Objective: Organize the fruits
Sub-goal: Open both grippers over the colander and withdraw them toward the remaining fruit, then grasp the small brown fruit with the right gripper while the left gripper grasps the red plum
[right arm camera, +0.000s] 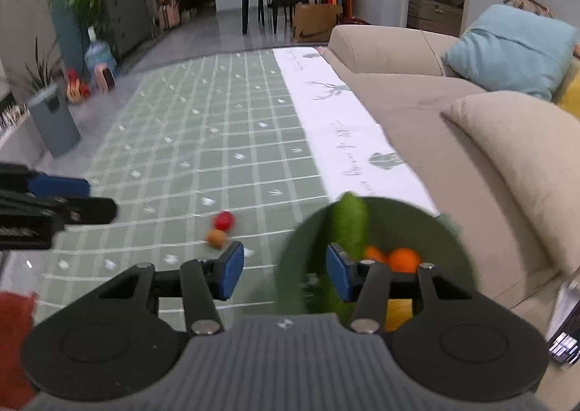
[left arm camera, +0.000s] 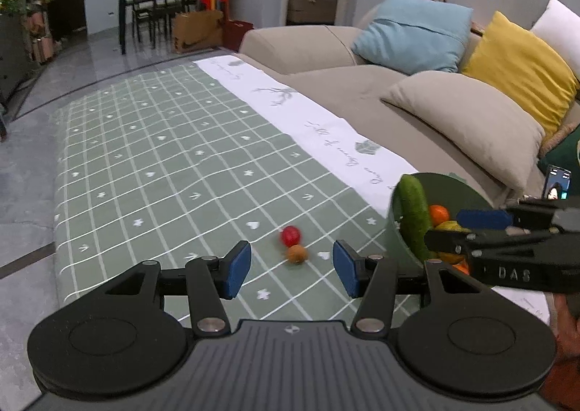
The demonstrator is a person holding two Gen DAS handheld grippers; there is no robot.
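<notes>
A small red fruit [left arm camera: 290, 235] and a brown fruit [left arm camera: 297, 253] lie side by side on the green checked mat [left arm camera: 174, 164]. My left gripper [left arm camera: 291, 269] hovers open just short of them, with nothing between its blue pads. To the right stands a green bowl [left arm camera: 456, 190] holding a cucumber [left arm camera: 413, 215], oranges [left arm camera: 438, 214] and a yellow fruit. My right gripper [right arm camera: 284, 273] is open and empty over the bowl's [right arm camera: 398, 215] near rim, beside the cucumber [right arm camera: 349, 222] and oranges [right arm camera: 404, 258]. The red fruit [right arm camera: 223, 220] and brown fruit [right arm camera: 216, 237] show left of it.
A beige sofa [left arm camera: 344, 84] with blue, yellow and beige cushions borders the mat on the right, past a white cloth strip [left arm camera: 326, 121]. A phone [left arm camera: 556, 182] stands behind the bowl. A grey bin [right arm camera: 54, 121] and plants stand left of the mat.
</notes>
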